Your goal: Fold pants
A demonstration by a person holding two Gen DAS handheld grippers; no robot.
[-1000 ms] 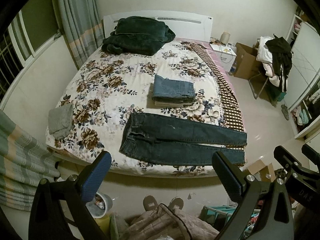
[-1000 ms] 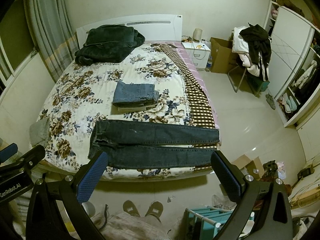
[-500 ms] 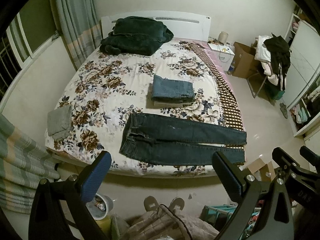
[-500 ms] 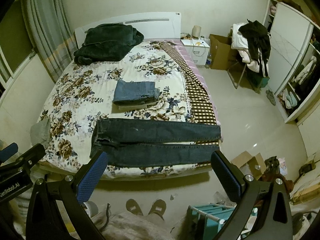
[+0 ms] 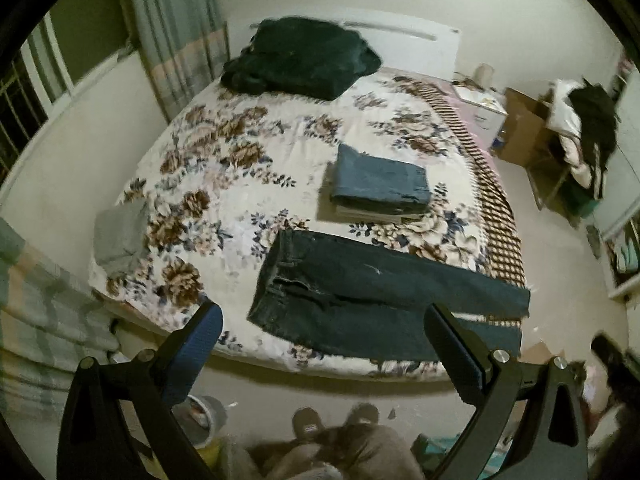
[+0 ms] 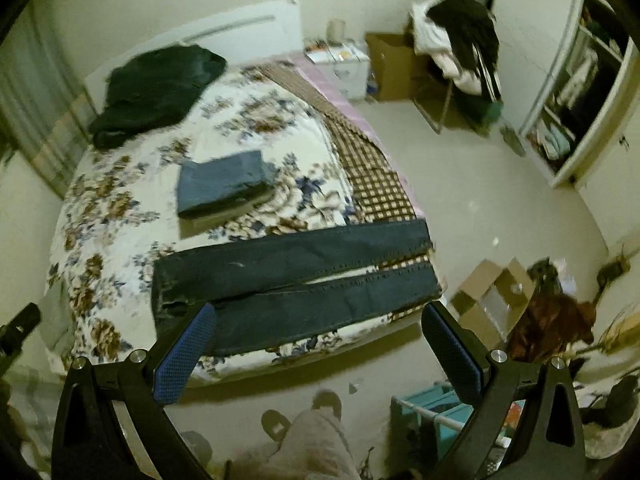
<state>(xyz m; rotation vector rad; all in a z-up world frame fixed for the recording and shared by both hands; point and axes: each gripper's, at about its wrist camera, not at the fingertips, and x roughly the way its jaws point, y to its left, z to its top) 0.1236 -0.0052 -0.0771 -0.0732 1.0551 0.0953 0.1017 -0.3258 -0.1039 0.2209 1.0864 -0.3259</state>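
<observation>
**Inspector:** Start with the bed (image 5: 224, 168). Edges and clearance?

**Assistant:** One bed with a floral cover, its near edge running across both views. Bare floor (image 6: 472, 184) lies open to the right of it. A wall with a curtain (image 5: 176, 40) closes the left side, and the headboard is against the far wall.

**Inspector:** The pants?

**Assistant:** One pair of dark pants (image 5: 360, 300) lies flat along the near edge of the bed, waist to the left, two legs stretched to the right. The leg ends reach the right edge, over the checked strip (image 6: 372, 176). Nothing holds them.

**Inspector:** Other cloth on the bed, counted.

**Assistant:** One dark green heap (image 5: 300, 60) at the far end. One folded stack (image 5: 380, 184), blue on top, in the middle, just beyond the pants. One grey folded piece (image 5: 120, 236) at the near left corner.

**Inspector:** Tools?

**Assistant:** Two. The left gripper (image 5: 324, 352) and the right gripper (image 6: 320, 350) both hang above the floor, short of the bed's near edge, jaws spread wide and empty. Two slippers (image 5: 336, 420) show below.
</observation>
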